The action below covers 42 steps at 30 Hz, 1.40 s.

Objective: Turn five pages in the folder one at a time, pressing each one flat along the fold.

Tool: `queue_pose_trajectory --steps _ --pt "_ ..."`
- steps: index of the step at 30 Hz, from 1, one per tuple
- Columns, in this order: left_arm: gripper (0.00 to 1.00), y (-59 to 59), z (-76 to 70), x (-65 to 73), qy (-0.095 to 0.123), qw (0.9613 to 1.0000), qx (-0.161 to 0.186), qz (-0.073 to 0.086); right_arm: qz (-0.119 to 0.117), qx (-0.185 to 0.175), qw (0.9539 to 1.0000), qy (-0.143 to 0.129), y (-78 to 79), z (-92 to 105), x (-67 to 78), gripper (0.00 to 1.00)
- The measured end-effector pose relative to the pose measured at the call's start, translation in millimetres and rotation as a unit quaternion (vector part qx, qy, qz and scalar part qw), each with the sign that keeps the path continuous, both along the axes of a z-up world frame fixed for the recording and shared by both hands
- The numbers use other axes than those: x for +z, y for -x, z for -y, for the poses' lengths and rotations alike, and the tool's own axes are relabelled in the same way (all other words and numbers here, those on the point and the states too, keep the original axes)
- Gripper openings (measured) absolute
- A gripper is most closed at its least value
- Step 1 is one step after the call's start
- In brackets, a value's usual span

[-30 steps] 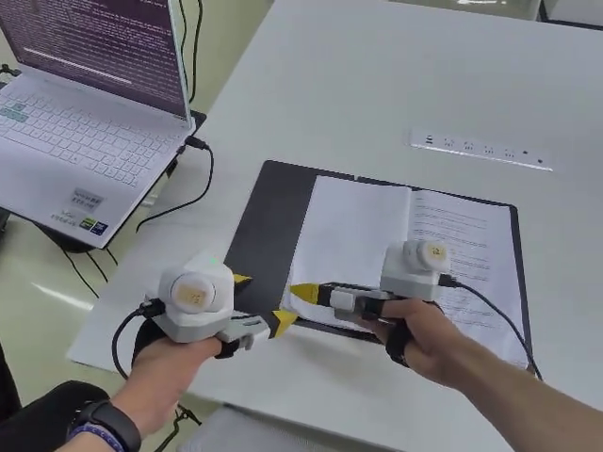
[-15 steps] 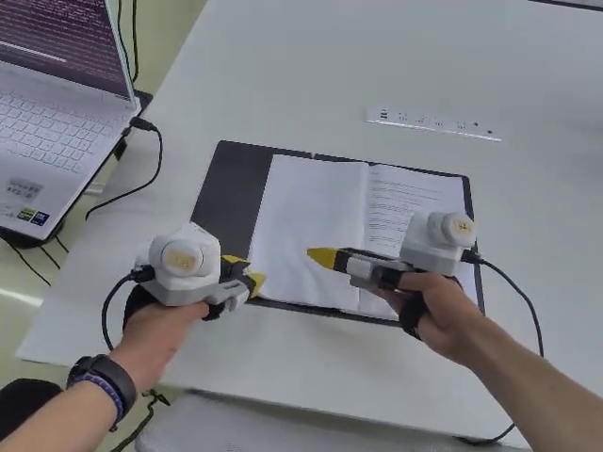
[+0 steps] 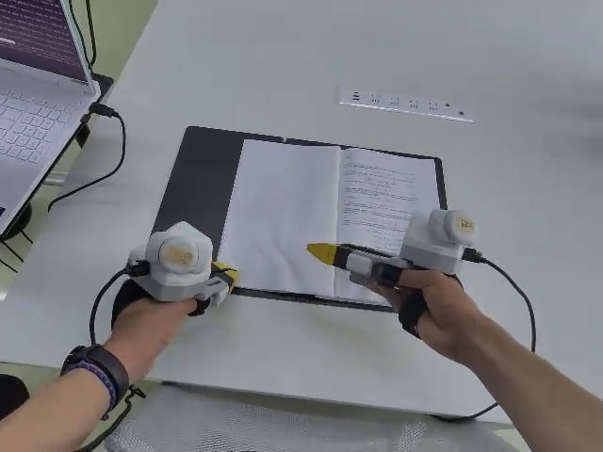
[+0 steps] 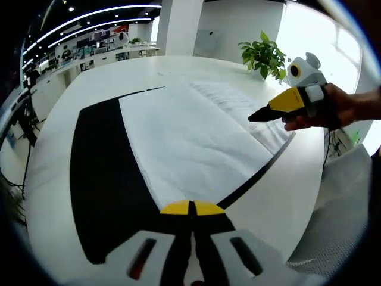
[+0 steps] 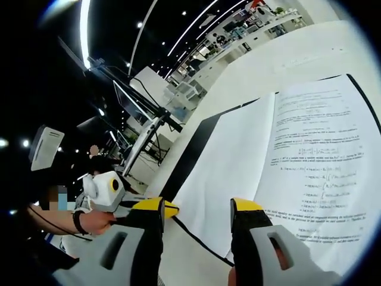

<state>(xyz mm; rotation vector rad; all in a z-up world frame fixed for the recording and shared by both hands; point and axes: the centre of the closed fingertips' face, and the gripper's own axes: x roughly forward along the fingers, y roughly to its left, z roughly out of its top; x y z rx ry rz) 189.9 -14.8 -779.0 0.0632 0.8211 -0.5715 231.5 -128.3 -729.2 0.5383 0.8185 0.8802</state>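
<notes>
We see the big white worktop (image 3: 283, 56). A laptop (image 3: 28, 122) sits at its left side, cut off by the picture's edge. The black folder (image 3: 193, 188) lies open in the middle of the worktop. In it we see a blank page (image 3: 283, 217) on the left and a printed page (image 3: 382, 202) on the right, its words too small to read. A white power strip (image 3: 405, 104) lies beyond the folder. The right hand-held gripper (image 3: 325, 252) hangs over the fold, jaws apart, holding nothing. The left hand-held gripper (image 3: 224, 276) is at the folder's near left corner, jaws pressed together and empty. We cannot tell if it touches the cover.
</notes>
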Motion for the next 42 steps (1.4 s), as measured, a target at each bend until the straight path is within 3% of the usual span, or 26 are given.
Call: queue_pose_trajectory --steps 11,18,22,30,33,36,42 --pt "0.0 1.6 -5.0 1.2 -0.002 0.9999 0.007 0.007 0.01 0.029 0.9992 0.025 -3.6 -1.5 -12.1 0.38" --pt "0.0 -1.0 -7.0 -1.4 -0.003 0.9999 0.008 0.009 0.018 0.034 0.9987 0.034 -20.0 3.6 -18.5 0.32" --pt "0.0 -2.0 -8.0 -4.5 -0.004 0.9999 0.01 0.007 0.034 0.038 0.9977 0.045 -32.4 5.2 -22.5 0.26" --pt "0.0 -6.1 -9.3 -7.7 -0.006 0.9999 0.01 0.004 0.049 0.049 0.9961 0.055 -51.2 -0.7 -21.6 0.23" --pt "0.0 -6.8 -9.5 -9.0 -0.006 0.9999 0.011 0.004 0.053 0.044 0.9961 0.055 -58.3 0.0 -21.4 0.2" --pt "0.0 -7.3 -9.7 -10.1 -0.002 0.9999 0.017 0.0 0.039 0.018 0.9978 0.05 -66.4 3.5 -24.1 0.2" --pt "0.0 -7.3 -10.1 -11.3 0.008 0.9995 0.031 -0.004 0.051 0.004 0.9975 0.049 -73.5 4.6 -24.8 0.14"
